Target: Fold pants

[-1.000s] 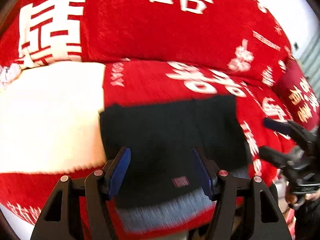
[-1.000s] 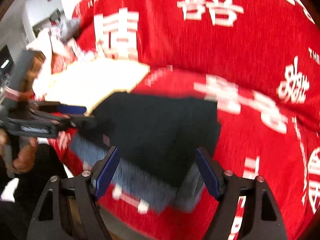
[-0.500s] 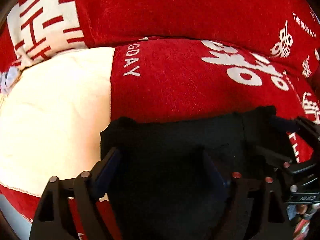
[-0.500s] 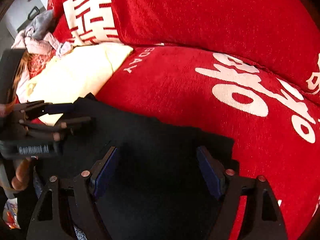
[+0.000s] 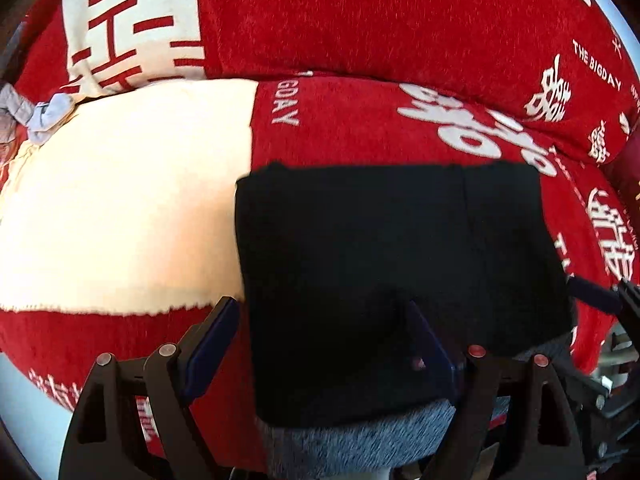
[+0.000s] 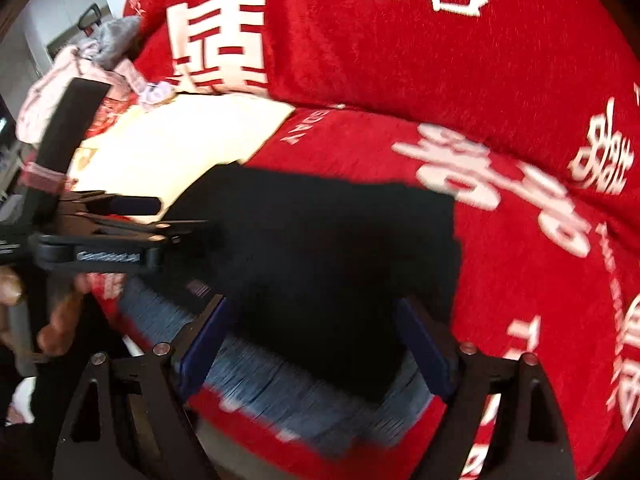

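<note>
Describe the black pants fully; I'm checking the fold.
The pants are black, soft-looking fabric, folded into a flat, roughly rectangular stack with a grey fuzzy lining showing along the near edge. They lie on the red sofa cover, their left corner overlapping a cream cloth. Both grippers' jaws stand open at the near edge; whether they touch the pants is unclear.

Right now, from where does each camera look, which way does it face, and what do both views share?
Left wrist: sits on the left gripper, faces forward over black pants on a red sofa; its own open fingers show, the right gripper at the right edge.
Right wrist: on the right gripper, same direction; the left gripper and a hand show.
Shared: pants, sofa, cream cloth.
</note>
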The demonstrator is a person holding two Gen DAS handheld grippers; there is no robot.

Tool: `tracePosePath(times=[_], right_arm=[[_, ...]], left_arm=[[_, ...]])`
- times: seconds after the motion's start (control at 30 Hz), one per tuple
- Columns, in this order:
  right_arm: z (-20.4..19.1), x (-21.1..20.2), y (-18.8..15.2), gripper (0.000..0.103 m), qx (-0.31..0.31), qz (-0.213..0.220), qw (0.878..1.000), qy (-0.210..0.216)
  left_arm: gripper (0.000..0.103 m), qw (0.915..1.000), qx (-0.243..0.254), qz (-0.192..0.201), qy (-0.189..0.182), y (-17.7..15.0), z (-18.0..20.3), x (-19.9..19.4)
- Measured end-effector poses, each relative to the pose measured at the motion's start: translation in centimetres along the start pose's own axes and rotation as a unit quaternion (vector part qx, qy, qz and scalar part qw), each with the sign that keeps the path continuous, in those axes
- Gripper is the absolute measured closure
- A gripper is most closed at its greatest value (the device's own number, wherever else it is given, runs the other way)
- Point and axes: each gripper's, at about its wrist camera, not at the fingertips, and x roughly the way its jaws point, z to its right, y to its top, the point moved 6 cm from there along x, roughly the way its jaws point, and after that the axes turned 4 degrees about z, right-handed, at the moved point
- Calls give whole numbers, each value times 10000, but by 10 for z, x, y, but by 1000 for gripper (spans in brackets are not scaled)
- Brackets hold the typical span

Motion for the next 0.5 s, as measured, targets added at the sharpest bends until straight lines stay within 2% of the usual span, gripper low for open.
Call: tracePosePath(times=[0.13,0.27,0.4,0.5], right_arm=[[4,16,-24,15,165,-117,9997,116],[-1,10,-21,14,74,-99,9999,-30],[-10,-15,-20,14,66,248,9997,-7],[-12,-14,-31,12,103,244,9996,29]], left_arm=[[16,9998,-98,-144,-63,-10,-2,13],[15,9998,-178,-112,-31,-9,-4,6],[15,9997,-167,156,-54,-18,-5,-17],[15,9996,-272,70,-68,-33,-11,-13]])
